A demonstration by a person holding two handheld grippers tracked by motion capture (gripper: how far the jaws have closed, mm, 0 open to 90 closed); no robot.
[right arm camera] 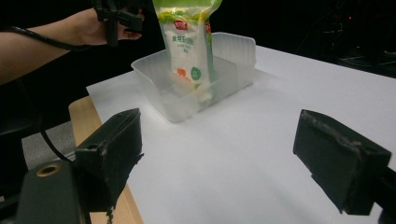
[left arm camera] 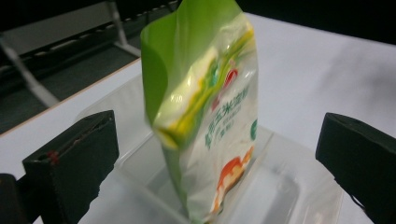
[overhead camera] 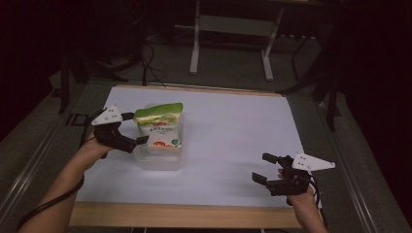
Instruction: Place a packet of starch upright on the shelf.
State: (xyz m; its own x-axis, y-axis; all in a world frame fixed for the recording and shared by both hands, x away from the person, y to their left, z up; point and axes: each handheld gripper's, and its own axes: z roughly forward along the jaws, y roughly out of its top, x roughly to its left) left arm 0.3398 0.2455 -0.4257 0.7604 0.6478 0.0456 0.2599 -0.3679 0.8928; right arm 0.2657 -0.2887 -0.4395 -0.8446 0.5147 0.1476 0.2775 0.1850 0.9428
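High view: the green-topped snack bag [overhead camera: 159, 128] stands upright in the clear plastic tub [overhead camera: 160, 160] on the white worktop [overhead camera: 233, 145], just right of the left claw [overhead camera: 137, 128], whose jaws gape, released. The right claw [overhead camera: 265, 168], also released, waits well apart.

White table [overhead camera: 233, 141], clear tub [overhead camera: 160, 158] on it.

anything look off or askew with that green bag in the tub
The green and white bag stands on end in the clear plastic tub, rising well above its rim and leaning slightly, with nothing gripping it. The left tool has its jaws open beside the bag, so it may tip. Nothing looks spilled or torn.
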